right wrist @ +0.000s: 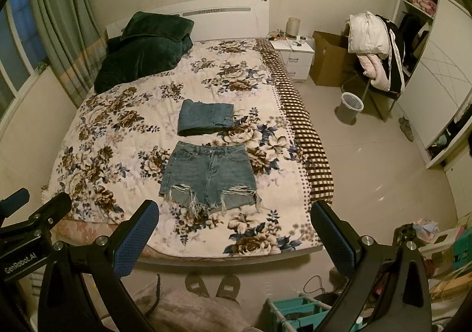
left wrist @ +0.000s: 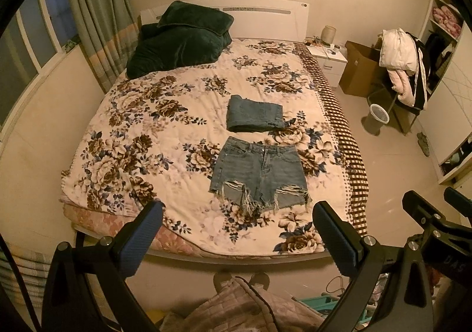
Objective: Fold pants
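Two grippers are held above the foot of the bed [left wrist: 124, 137], both with jaws spread wide and nothing between the blue pads. The left gripper [left wrist: 236, 231] is seen from its own camera, its fingers framing the near edge of the bed; the right gripper [right wrist: 233, 228] is seen likewise in its own view, and each tool's black frame shows at the edge of the other's picture. Neither is touching cloth.

Spread flat on the bed's floral quilt [right wrist: 118, 125], near the foot end, are the denim shorts [left wrist: 259, 172], waistband toward the headboard [left wrist: 265, 19] and frayed, ripped hems toward the grippers. Just beyond them, nearer the middle of the bed and apart from them, a second pair of denim shorts [left wrist: 255, 118] is lying already folded into a compact rectangle.

At the head of the bed, on the window side, a dark green blanket [left wrist: 180, 40] is heaped. Beside the bed on the other side a white nightstand [right wrist: 295, 57], a cardboard box [right wrist: 330, 66], a chair piled with clothes [right wrist: 374, 46] and a waste bin [right wrist: 351, 109] are seen on the tiled floor. Slippered feet [right wrist: 212, 284] are visible below the foot of the bed.
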A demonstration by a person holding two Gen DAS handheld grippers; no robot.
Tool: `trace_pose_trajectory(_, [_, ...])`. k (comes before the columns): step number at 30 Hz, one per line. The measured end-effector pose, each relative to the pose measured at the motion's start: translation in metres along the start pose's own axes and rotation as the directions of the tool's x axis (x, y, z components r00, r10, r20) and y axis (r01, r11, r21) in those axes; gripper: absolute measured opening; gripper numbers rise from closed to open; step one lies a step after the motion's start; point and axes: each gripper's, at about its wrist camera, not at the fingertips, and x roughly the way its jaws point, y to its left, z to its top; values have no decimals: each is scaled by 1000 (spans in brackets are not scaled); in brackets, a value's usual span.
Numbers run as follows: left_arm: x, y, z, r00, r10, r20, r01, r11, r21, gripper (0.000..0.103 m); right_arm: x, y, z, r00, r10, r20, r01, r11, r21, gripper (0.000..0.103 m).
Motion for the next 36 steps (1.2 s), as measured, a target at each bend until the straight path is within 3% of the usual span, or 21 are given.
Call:
trace_pose_trajectory(16, [10,-3,-5,1000,-22,1,22,1000,13,103,9,1,-9,1000,10,-11,-10,999,32,103])
trace_pose_trajectory(20, [28,5,-1,998,40,54,-41,999,21,103,25,0,-6,1000,20,4,-20,997,76,103])
trace_pose_trajectory(23, [68,12,7,986,138,94,-141,990,24,103,54,-4,1,999,46,30,-49,992,112,103])
trace_pose_trajectory(27, [132,13,11,983,179,43,-181,983,39,103,107,-8,14,998,55,12,-56,990,126,103])
trace_pose_trajectory(31, [209,-3,11,973,229,-28,-227,971,76,103,181,-12,30,998,31,-54,-27,996,80,103])
trace_pose_trajectory(36, [303,-35,15,940,316,-127,-305,947,100,103,304,-43,46,968,152,-200,-135,986,94,100])
